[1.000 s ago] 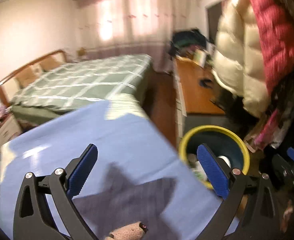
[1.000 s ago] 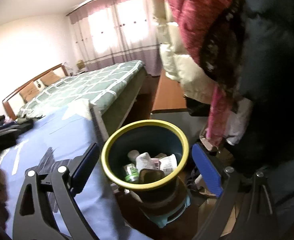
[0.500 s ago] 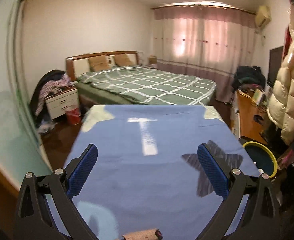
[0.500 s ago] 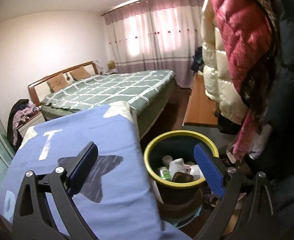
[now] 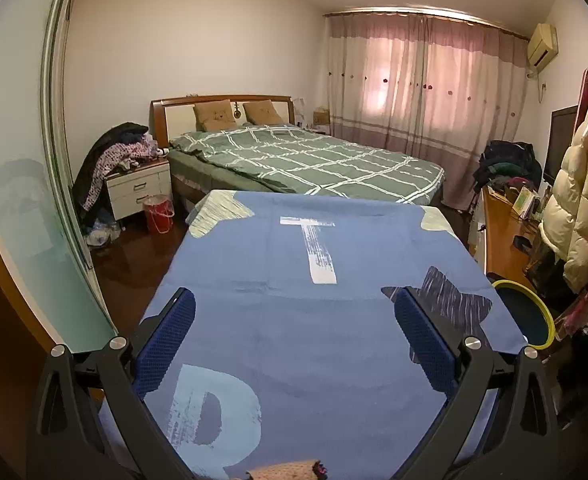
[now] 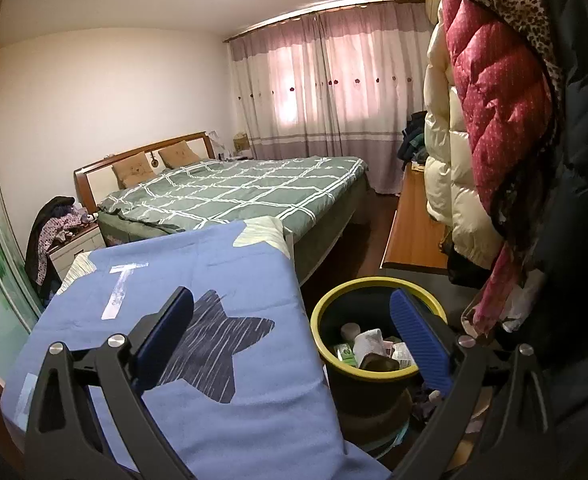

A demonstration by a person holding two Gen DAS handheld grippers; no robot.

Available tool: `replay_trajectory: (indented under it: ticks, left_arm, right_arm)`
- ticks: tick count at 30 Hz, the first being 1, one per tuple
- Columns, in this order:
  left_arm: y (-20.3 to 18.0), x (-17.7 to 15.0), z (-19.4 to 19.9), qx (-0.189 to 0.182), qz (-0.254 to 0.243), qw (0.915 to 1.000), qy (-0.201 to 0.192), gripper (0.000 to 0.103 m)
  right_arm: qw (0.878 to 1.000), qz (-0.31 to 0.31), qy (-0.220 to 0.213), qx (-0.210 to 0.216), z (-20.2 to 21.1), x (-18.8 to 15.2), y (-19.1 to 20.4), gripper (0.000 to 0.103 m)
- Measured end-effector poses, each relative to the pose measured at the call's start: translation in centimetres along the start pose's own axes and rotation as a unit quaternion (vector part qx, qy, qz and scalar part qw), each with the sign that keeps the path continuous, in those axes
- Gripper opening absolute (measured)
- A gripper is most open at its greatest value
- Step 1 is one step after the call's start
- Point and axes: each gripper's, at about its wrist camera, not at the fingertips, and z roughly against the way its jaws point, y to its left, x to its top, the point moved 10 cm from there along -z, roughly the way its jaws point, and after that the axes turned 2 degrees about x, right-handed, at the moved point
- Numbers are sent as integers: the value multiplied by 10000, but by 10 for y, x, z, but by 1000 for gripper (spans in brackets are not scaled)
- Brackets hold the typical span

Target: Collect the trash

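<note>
A bedroom fills both views. Pale walls and pink curtains (image 5: 422,92) run across the upper right of the left wrist frame, with an air conditioner (image 5: 542,46) at the far upper right. The bed (image 5: 306,160), under a green checked cover with two tan pillows against a wooden headboard, sits in the middle of the frame. Below it, the largest near thing is a table spread with a blue cloth (image 5: 294,320) printed with a white T, a pale D and a dark star (image 5: 450,304). Puffy coats (image 6: 490,120), cream and red, hang down the right edge of the right wrist view above a wooden desk (image 6: 414,232). A white nightstand (image 5: 138,190) heaped with clothes stands at centre left, a red bucket (image 5: 159,214) just beside it.

The yellow-rimmed trash bin (image 6: 374,384) stands at lower centre-right just beside the table's edge, with crumpled paper and wrappers (image 6: 368,344) inside. The left gripper (image 5: 294,344) hangs over the cloth, jaws wide and empty. The right gripper (image 6: 290,340) spans the table edge and bin, jaws likewise wide, holding nothing.
</note>
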Motion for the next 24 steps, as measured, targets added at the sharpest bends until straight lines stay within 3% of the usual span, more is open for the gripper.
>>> replay_trajectory:
  ticks: [24]
  left_arm:
    - [-20,2,-7,-7,-53,9999,144,98]
  right_arm:
    - [9999,-20,125,70,-10,-6,4,95]
